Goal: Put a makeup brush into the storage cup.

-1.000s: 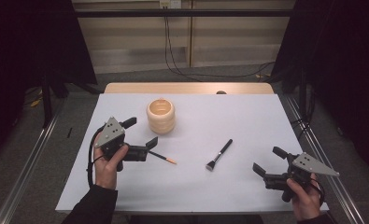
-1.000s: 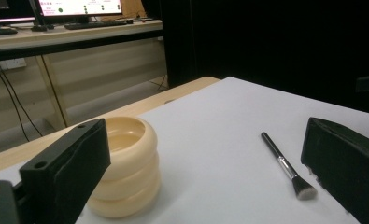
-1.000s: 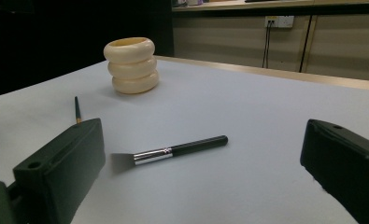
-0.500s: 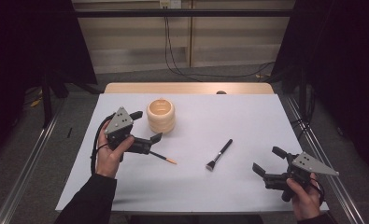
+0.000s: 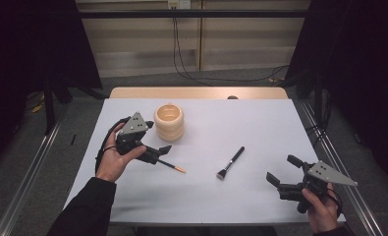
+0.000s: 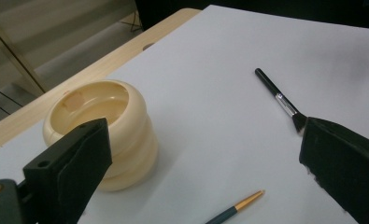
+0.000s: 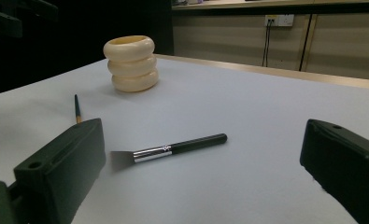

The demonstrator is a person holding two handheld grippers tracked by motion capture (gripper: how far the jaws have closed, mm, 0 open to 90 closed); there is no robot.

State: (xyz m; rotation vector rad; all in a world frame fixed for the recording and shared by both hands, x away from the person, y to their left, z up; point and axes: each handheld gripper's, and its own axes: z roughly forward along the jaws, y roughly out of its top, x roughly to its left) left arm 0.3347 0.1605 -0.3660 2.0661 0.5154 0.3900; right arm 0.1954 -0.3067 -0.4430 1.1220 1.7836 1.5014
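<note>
On white table (image 5: pixel 260 123), dim room: both grippers' jaws apart, seemingly empty.

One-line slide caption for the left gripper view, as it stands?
Open left gripper hovers over the white table, framing a cream ringed holder, a thin gold-tipped brush and a black makeup brush.

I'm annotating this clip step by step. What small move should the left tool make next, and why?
Probably lower the left tool straight down over the thin brush and close. Its jaws stand open above the brush's dark handle, which lies flat on the table beside the cream holder, and nothing is gripped yet. The right tool is open near the black brush.
</note>
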